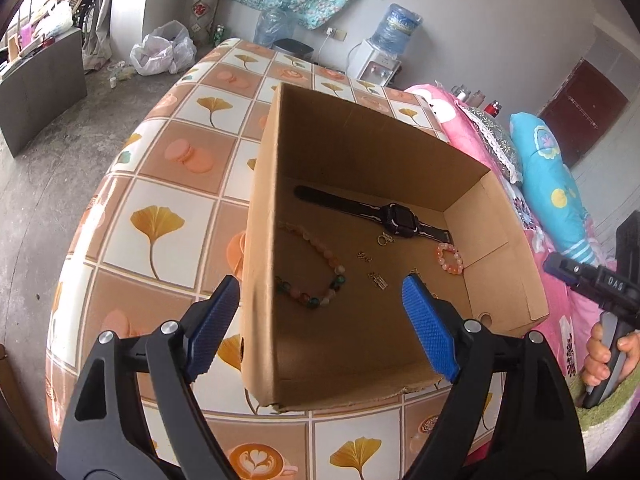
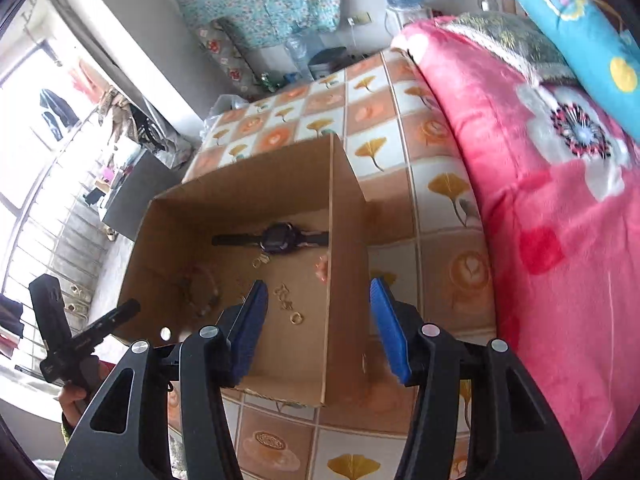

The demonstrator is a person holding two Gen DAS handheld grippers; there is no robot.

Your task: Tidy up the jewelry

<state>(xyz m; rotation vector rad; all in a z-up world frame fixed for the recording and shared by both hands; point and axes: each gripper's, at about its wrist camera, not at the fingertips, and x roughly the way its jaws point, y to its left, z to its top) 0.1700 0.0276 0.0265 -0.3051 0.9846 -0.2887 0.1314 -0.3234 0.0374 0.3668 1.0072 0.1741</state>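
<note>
Straddling the left wall of an open cardboard box [image 1: 360, 152] on the tiled table [image 1: 168, 204], left hand-held gripper [image 1: 320, 320] spread wide, gripping nothing. Spread wide too, right hand-held gripper [image 2: 318, 320], astride the box's right wall, empty. On the box floor, near to far: multicolored bead necklace [image 1: 316, 268] at 10 o'clock, small metal charms [image 1: 378, 280] at centre, pink bead bracelet [image 1: 450, 258] at 2 o'clock, black watch [image 1: 400, 218] at 12 o'clock. Beyond, at 3 o'clock, pink blanket [image 2: 540, 200].

The left tool [image 1: 320, 300] hangs wide apart astride the cardboard box's [image 1: 260, 240] left wall on the tabletop [image 1: 168, 208]; inside lie a black watch [image 1: 396, 218], a bead necklace [image 1: 320, 272] and a pink bracelet [image 1: 450, 258].
</note>
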